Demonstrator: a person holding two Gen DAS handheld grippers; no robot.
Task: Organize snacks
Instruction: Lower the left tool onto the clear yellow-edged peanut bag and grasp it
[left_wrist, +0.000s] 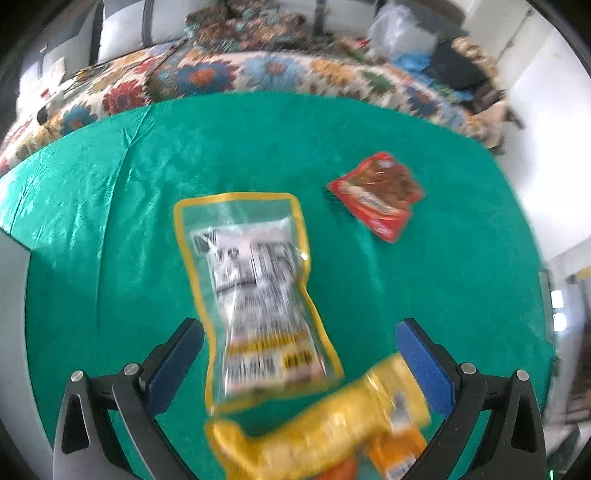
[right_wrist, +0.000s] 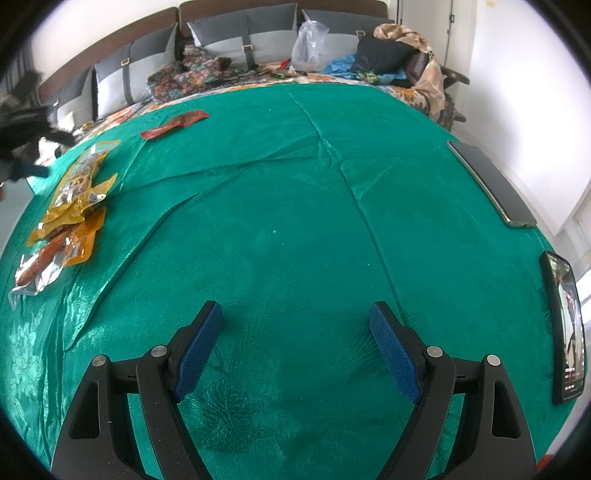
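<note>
Hovering over the clear packet (left_wrist: 255, 295), the left gripper (left_wrist: 299, 343) stood spread and empty — centring before closing seemed advisable. The right gripper (right_wrist: 295, 332) was likewise spread, empty.

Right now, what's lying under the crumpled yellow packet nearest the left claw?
The yellow packet overlaps an orange pouch on the green cloth. Anything else beneath is covered.
</note>
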